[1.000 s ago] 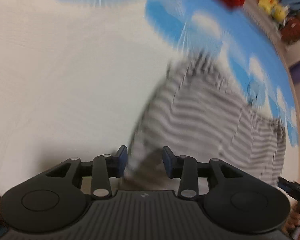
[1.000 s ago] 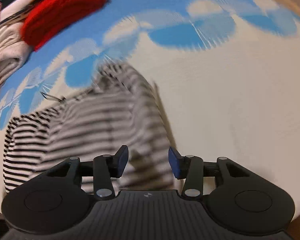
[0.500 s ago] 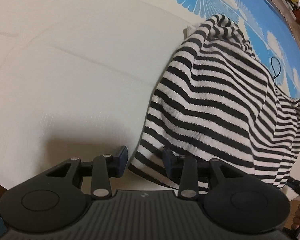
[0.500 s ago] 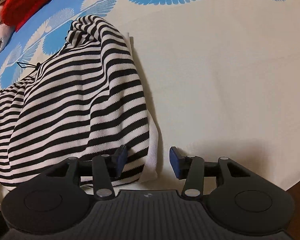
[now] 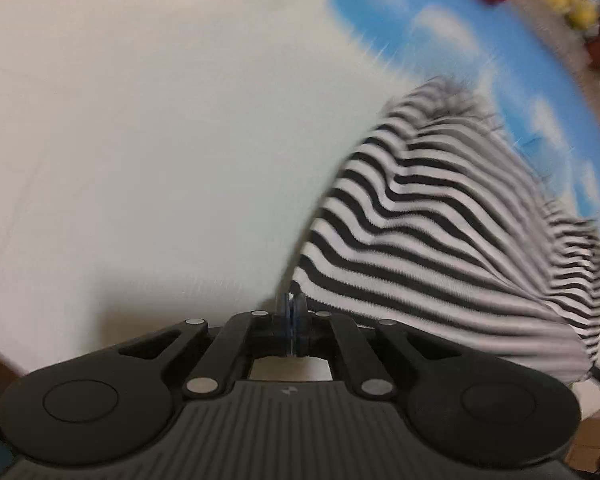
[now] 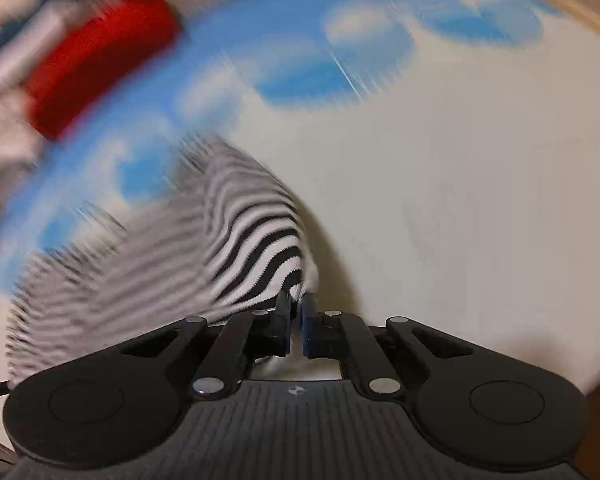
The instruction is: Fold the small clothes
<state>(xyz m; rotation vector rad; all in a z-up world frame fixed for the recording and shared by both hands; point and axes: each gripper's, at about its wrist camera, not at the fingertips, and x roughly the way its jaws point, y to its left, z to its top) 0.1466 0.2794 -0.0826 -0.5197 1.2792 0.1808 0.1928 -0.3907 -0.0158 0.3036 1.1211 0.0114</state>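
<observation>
Through the left wrist camera I am looking along my left gripper [image 5: 294, 312], whose jaws are pressed together on the near hem corner of the striped garment [image 5: 440, 248]. No gap is showing between the blue pads [image 5: 300, 305], only a sliver of fabric. The garment is fanning away to the right of the fingers, lying over the cream sheet [image 5: 140, 160] with the far part reaching the blue printed border [image 5: 540, 92]. I am holding it by this corner, I judge, so that one edge can be carried as a straight line. Much of the picture is smeared, so I am not reading finer creases.

Through the right wrist camera my right gripper [image 6: 296, 312] is doing the mirror job: its jaws are nearly closed, with a thin slit remaining, and the opposite hem corner of the garment is pinched in that slit. Here the cloth is spreading to the left of the fingers and rising in a hump, which suggests it is being lifted between the two grips. A red folded item [image 6: 100, 60] is sitting beyond the garment near the sheet's far edge, well apart. With both corners gripped, I am reading this as the start of a fold across the body.
</observation>
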